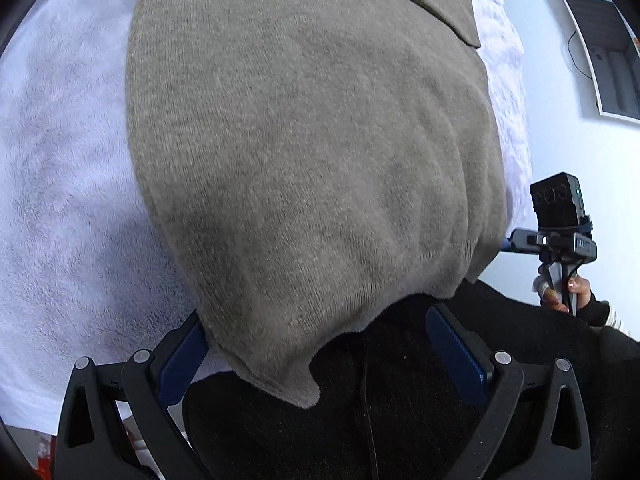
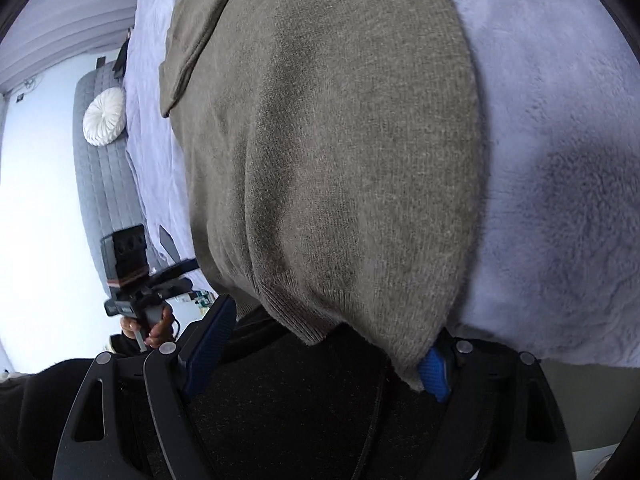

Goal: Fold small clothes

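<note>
A grey-brown knit garment (image 1: pixel 304 152) lies spread flat on a white fluffy blanket (image 1: pixel 60 168). Its near hem hangs over the bed's edge against a person's black clothing (image 1: pixel 400 420). My left gripper (image 1: pixel 316 312) is open at that hem, its blue pads (image 1: pixel 456 352) wide apart, with the left fingertip under the cloth's edge. In the right wrist view the same garment (image 2: pixel 328 152) fills the middle. My right gripper (image 2: pixel 332 320) is open at the hem too, and the cloth drapes over its right blue pad (image 2: pixel 434 372). Neither pair of pads presses on the cloth.
A hand (image 1: pixel 568 292) holds the right gripper's handle at the far right of the left wrist view. A dark framed screen (image 1: pixel 604 56) hangs on the wall. A round white cushion (image 2: pixel 104 116) rests on grey quilted padding (image 2: pixel 100 184) beside the bed.
</note>
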Demonstrator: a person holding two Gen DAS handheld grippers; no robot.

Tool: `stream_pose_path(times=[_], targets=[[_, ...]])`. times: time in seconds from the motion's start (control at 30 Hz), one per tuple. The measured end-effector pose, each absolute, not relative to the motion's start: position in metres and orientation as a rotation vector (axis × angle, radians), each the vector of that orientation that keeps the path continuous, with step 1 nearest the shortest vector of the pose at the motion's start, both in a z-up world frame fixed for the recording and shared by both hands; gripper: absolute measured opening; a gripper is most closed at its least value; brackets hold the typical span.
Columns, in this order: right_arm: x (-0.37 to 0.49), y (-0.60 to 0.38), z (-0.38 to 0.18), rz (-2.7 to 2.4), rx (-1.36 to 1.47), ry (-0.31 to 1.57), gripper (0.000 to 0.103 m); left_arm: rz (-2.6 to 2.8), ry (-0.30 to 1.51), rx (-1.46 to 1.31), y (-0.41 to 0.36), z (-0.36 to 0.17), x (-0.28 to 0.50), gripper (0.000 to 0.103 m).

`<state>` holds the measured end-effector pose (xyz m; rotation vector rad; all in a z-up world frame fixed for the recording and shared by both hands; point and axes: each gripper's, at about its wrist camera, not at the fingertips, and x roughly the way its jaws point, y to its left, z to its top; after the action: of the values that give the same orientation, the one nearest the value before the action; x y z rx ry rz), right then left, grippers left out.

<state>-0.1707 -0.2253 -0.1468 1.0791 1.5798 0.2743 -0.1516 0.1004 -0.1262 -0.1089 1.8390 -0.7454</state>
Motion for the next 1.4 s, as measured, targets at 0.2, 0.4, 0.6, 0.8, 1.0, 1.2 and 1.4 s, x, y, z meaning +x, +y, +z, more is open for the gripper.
stream_pose_path(times=[0.2,0.4,0.6,0.8,1.0,1.2,1.4], targets=[[-0.17,-0.23,-0.145,0.249,1.123,1.554,0.007,-0.649,1.826,-0.012,0.115,-0.126,-0.143,0.023],[-0.147,-0.239,-0.114,0.355,1.257,1.344,0.007,-0.688,1.727,-0.254,0.137,-0.095,-0.121,0.015],[-0.094,-0.259,-0.103,0.352,1.391,1.106,0.007,-0.638,1.561,-0.41,0.135,-0.075,-0.062,0.015],[-0.046,-0.288,-0.134,0.171,1.525,1.015,0.007,-0.489,1.476,-0.387,0.129,-0.077,-0.006,0.015],[-0.029,-0.31,-0.146,-0.026,1.497,1.106,0.017,-0.392,1.452,-0.192,0.125,-0.066,0.002,0.071],[-0.024,-0.312,-0.115,0.006,1.297,1.179,0.07,-0.426,1.292,0.055,0.122,-0.043,-0.012,0.087],[-0.019,-0.285,-0.121,0.097,1.324,1.253,0.07,-0.74,1.556,0.056,0.081,-0.076,-0.031,0.087]])
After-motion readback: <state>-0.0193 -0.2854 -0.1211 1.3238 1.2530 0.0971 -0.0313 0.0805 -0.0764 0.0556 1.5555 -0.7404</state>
